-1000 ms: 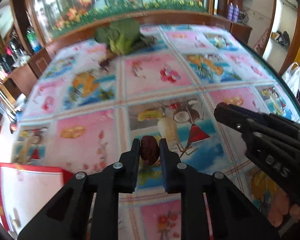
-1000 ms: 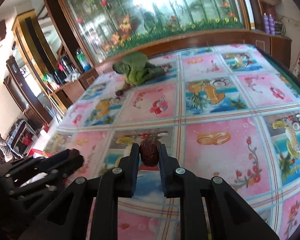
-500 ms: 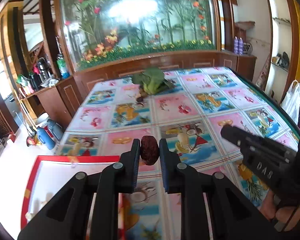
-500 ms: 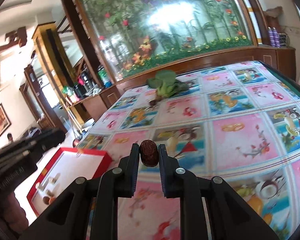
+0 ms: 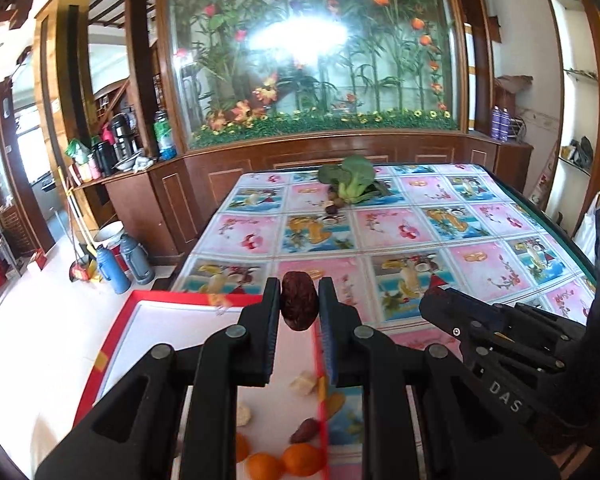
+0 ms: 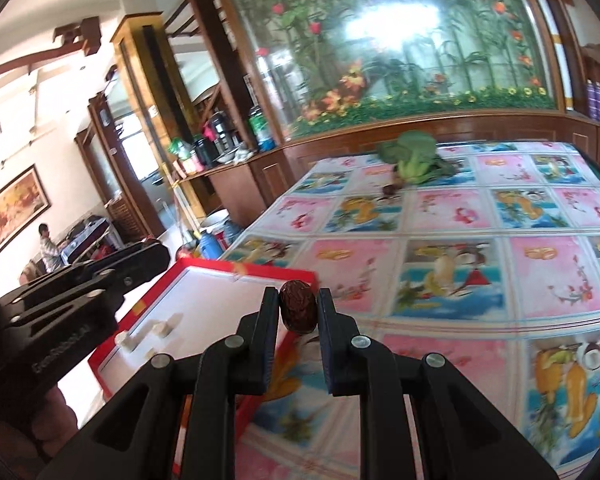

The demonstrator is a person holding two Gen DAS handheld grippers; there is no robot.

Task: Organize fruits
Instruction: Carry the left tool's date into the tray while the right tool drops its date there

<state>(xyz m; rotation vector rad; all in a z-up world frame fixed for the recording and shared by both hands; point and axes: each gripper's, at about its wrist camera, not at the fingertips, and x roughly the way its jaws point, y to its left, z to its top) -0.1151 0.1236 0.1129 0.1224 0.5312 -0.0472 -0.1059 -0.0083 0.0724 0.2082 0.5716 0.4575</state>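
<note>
Dates [image 5: 299, 301] [image 6: 298, 307] pinched betw tips of L claw [image 5: 299, 304] & R claw [image 6: 298, 308], both clamped tight.

Open tablecloth [image 6: 460, 216] ahead, leafy greens [image 5: 350, 178] at far edge, red-rimmed tray [image 5: 140, 312] mostly bare

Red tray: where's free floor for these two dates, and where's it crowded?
Red tray: the far half up to its back rim is bare white. The near end is crowded: oranges, a date, pale chunks. In the right wrist view, white pieces sit along its left side.
</note>
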